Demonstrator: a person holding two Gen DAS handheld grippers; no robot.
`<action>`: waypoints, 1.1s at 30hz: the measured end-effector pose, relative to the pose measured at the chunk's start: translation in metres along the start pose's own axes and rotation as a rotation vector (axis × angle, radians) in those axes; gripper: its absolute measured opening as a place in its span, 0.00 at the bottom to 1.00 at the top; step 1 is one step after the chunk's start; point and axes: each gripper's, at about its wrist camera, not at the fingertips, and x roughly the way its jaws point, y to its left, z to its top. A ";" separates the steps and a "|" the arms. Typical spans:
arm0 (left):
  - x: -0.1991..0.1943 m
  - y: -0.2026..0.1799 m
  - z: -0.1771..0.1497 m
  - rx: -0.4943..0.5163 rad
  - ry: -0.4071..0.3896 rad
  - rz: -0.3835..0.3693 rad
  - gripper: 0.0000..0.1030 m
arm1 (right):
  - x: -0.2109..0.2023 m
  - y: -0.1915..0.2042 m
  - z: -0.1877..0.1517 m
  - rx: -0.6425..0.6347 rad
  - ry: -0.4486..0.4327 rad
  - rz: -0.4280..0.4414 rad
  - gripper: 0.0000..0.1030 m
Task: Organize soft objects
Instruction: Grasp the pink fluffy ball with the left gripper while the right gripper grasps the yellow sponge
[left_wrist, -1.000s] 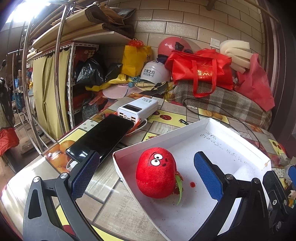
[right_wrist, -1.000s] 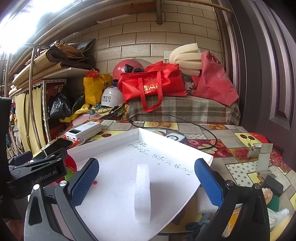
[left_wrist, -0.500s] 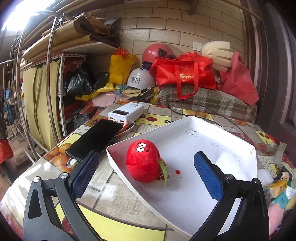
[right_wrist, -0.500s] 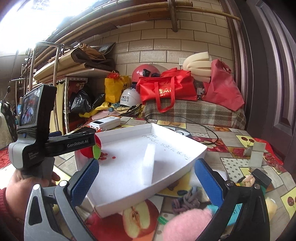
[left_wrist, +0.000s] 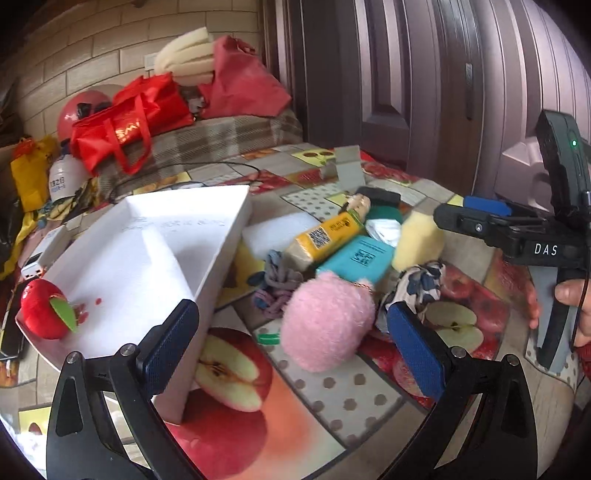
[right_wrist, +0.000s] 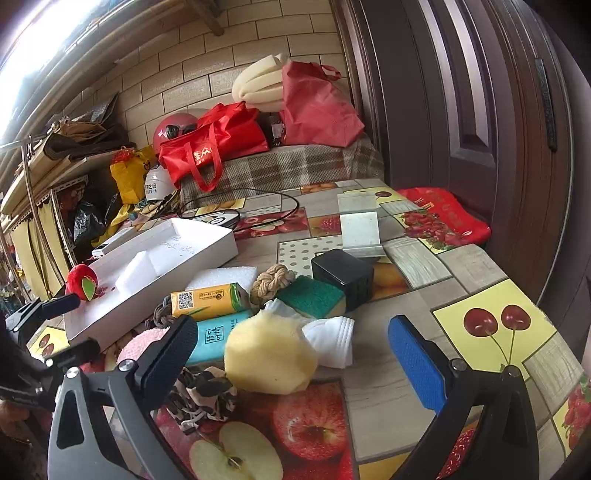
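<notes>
**Both jaws spread above the soft pile**

My left gripper (left_wrist: 291, 341) hangs released over the pink plush ball (left_wrist: 327, 319), beside the white tray (left_wrist: 236, 221) edge. My right gripper (right_wrist: 291, 352) is released over the yellow sponge (right_wrist: 269, 354). The red apple plush (left_wrist: 44, 314) sits in the tray corner. The right handle reads "DAS". Bare tabletop (right_wrist: 461, 266) lies rightward.

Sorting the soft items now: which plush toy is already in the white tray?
The red apple plush, sitting at the white tray's near corner. The pink fluffy plush lies outside on the tablecloth.
</notes>
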 end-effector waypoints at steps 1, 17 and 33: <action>0.007 -0.006 0.001 0.010 0.031 0.003 1.00 | 0.002 0.002 0.000 -0.010 0.009 0.011 0.99; 0.050 -0.012 -0.005 -0.005 0.256 -0.107 0.57 | 0.040 0.021 -0.009 -0.089 0.212 0.015 0.59; -0.002 -0.014 -0.002 0.021 -0.015 0.032 0.53 | 0.009 0.016 -0.003 -0.055 0.038 -0.013 0.53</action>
